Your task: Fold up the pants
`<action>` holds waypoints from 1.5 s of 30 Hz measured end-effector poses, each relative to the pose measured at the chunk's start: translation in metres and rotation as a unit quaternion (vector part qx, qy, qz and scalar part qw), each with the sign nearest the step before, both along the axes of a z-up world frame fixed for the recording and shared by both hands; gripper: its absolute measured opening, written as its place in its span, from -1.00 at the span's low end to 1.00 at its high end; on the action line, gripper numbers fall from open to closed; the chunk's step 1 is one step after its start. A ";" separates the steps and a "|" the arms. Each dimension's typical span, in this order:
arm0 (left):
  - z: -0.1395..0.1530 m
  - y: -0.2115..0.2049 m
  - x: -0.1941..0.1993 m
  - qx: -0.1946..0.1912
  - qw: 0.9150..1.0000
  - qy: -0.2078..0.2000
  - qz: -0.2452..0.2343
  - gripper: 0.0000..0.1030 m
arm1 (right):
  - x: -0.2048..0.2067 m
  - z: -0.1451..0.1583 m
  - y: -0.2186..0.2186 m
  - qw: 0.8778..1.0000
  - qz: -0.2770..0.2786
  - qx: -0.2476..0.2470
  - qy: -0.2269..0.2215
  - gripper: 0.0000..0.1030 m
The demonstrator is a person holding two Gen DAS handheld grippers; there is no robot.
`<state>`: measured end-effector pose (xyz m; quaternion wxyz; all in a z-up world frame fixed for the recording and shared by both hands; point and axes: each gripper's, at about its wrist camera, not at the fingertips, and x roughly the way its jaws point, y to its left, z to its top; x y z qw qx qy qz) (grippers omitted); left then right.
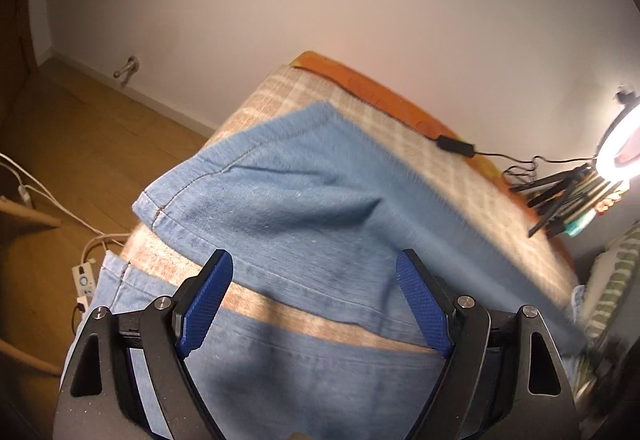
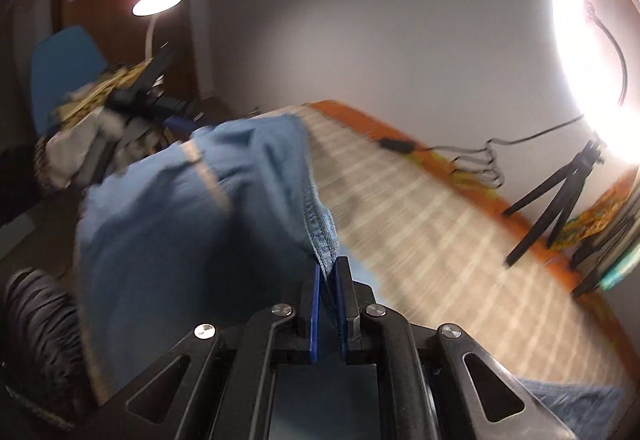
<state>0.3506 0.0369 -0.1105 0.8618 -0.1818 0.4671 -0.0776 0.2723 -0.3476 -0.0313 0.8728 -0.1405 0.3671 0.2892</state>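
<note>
Light blue denim pants (image 1: 304, 200) lie across a bed covered by a beige checked blanket (image 1: 472, 168). One leg is lifted and stretched over the other, its hem toward the far left. My left gripper (image 1: 314, 268) hovers above the denim, jaws wide open, nothing between the blue pads (image 1: 208, 304). In the right wrist view my right gripper (image 2: 329, 272) is shut on a seamed edge of the pants (image 2: 192, 224), and the cloth hangs from it to the left, lifted off the blanket (image 2: 420, 208). The picture is motion-blurred.
A ring light (image 1: 618, 144) on a black tripod (image 2: 560, 196) stands at the bed's right end, with a black cable (image 2: 460, 152) along the orange bed edge (image 2: 360, 120). A chair piled with clothes (image 2: 92, 108) stands left. Wooden floor with a power strip (image 1: 84, 280) lies left.
</note>
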 end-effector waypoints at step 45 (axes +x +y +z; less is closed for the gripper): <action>0.035 -0.064 -0.022 0.018 0.996 -0.086 0.016 -0.96 | -0.061 -0.022 0.009 0.999 -0.038 0.000 -0.012 -0.90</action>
